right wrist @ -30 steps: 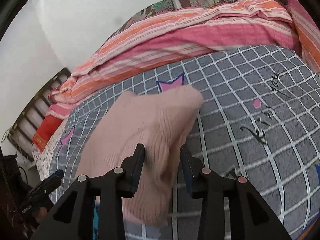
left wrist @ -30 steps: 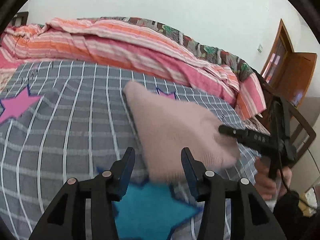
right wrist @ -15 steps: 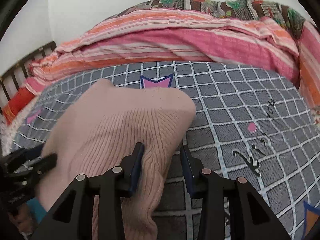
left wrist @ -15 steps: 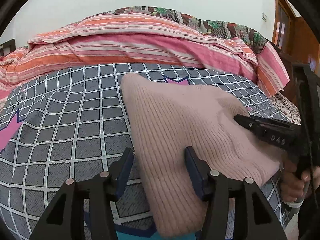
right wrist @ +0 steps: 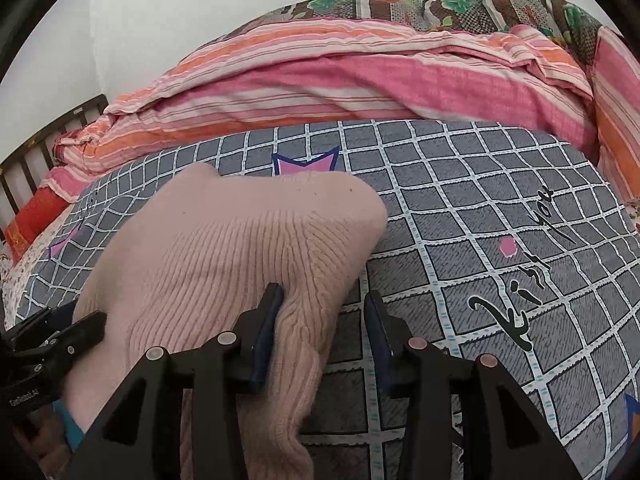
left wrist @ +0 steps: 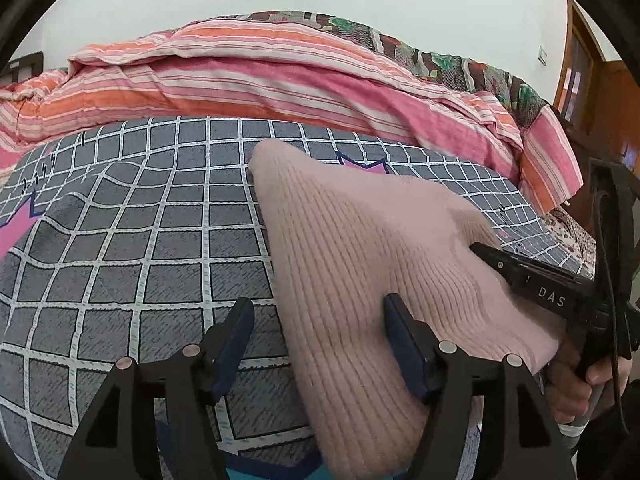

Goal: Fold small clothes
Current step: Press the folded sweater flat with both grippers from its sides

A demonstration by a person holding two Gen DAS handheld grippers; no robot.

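A pink ribbed knit garment (left wrist: 360, 240) lies folded on the grey checked bedspread (left wrist: 140, 248). My left gripper (left wrist: 318, 320) straddles its near left edge. Its jaws are opening and stand wide, with the left pad clear of the fabric. One finger of the right gripper (left wrist: 520, 276) rests on the garment's right side. In the right wrist view the garment (right wrist: 240, 248) has its right edge between the jaws of my right gripper (right wrist: 323, 310). Those jaws are opening slightly, and bedspread shows between the fabric and the right pad. The left gripper (right wrist: 76, 324) sits at the garment's far left.
A pink and orange striped quilt (left wrist: 280, 76) is heaped along the back of the bed, against a white wall. A wooden door (left wrist: 580, 72) stands at the right. A dark slatted headboard (right wrist: 36, 160) is at the left. A hand (left wrist: 572, 392) holds the right gripper.
The garment came down from the air and now lies spread on the bedspread. Both grippers sank with it. The left jaws widened and the fabric no longer fills the gap.
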